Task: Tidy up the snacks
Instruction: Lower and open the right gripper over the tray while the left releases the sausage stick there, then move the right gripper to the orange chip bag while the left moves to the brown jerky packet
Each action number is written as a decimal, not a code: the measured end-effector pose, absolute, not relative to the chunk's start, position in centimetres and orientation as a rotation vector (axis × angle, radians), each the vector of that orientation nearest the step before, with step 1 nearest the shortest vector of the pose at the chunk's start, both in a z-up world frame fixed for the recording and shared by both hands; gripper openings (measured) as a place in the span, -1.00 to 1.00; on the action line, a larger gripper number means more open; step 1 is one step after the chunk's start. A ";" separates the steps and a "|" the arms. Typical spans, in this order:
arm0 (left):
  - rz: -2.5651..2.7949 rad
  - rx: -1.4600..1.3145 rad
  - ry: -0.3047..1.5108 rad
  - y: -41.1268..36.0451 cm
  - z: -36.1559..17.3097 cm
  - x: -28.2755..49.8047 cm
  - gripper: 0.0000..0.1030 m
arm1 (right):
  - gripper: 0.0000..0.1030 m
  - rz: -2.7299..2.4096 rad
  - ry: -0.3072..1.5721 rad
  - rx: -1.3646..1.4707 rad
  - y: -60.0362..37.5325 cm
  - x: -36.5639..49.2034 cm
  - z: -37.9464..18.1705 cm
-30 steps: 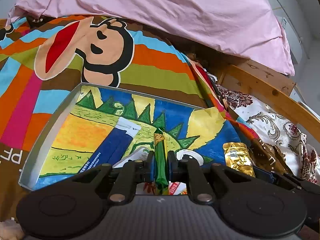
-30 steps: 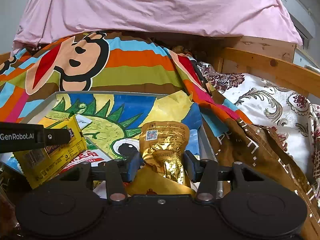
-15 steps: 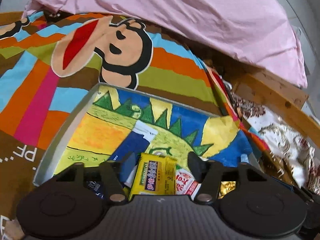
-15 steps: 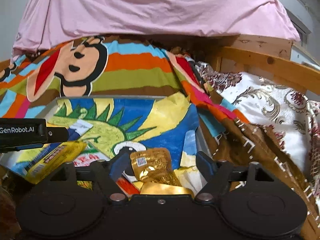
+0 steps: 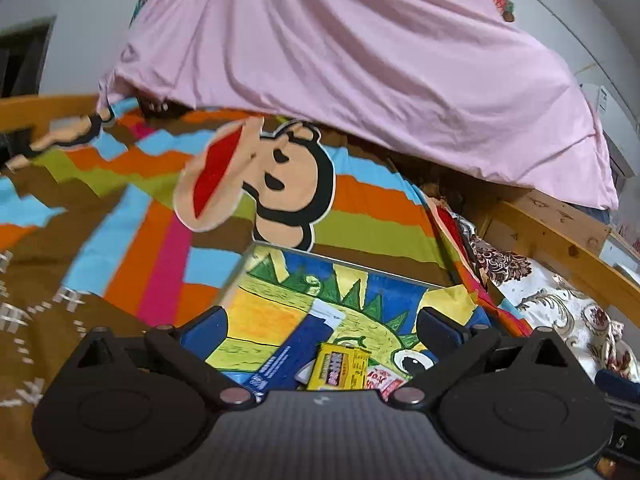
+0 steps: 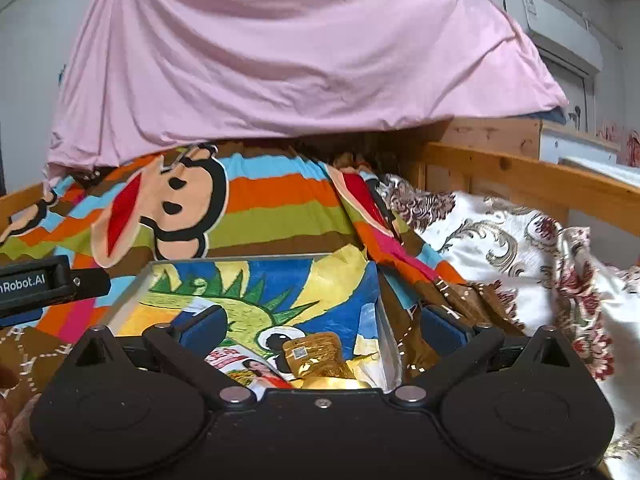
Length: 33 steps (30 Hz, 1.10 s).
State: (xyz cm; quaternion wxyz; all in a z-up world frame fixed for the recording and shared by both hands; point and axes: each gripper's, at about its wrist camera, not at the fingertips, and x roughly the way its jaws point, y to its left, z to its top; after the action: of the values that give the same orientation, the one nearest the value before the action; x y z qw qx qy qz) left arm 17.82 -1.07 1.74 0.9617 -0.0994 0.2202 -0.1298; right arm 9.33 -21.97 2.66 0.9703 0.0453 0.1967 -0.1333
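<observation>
Both of your grippers hang spread wide with nothing between the jaws. The left gripper (image 5: pixel 322 326) and the right gripper (image 6: pixel 322 322) have each just been opening, and the packets now lie below them in the tray (image 6: pixel 386 332), which sits on the striped monkey blanket (image 6: pixel 276 216) on the bed.

In the left wrist view, low centre of the frame, you have a yellow packet (image 5: pixel 340 366) lying over a dark blue packet (image 5: pixel 288 354), with a red-and-white packet (image 5: pixel 384 380) just beside it to the right. In the right wrist view, low centre, a gold foil packet (image 6: pixel 316 354) rests near the tray's right wall, next to a packet showing a woman in red (image 6: pixel 248 368).

By my judgement at least five snacks are in the tray and this drop is done; whether more remain outside it, the frames don't show.

Readable writing is scarce: "Robot.AI" on the black bar (image 6: pixel 24 282) at the left edge. The yellow packet's characters and the gold packet's QR label are too small to read.
</observation>
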 end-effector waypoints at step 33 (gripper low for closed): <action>-0.228 -0.201 0.406 6.6 5.2 -1.6 0.99 | 0.99 -0.202 0.501 0.061 -12.6 -7.8 5.5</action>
State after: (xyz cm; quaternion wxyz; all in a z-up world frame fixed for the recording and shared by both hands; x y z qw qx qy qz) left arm -1.57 6.57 5.16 0.9681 -0.0994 0.2007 -0.1126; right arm -7.81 -12.62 5.48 0.9633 0.0302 0.2474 -0.0999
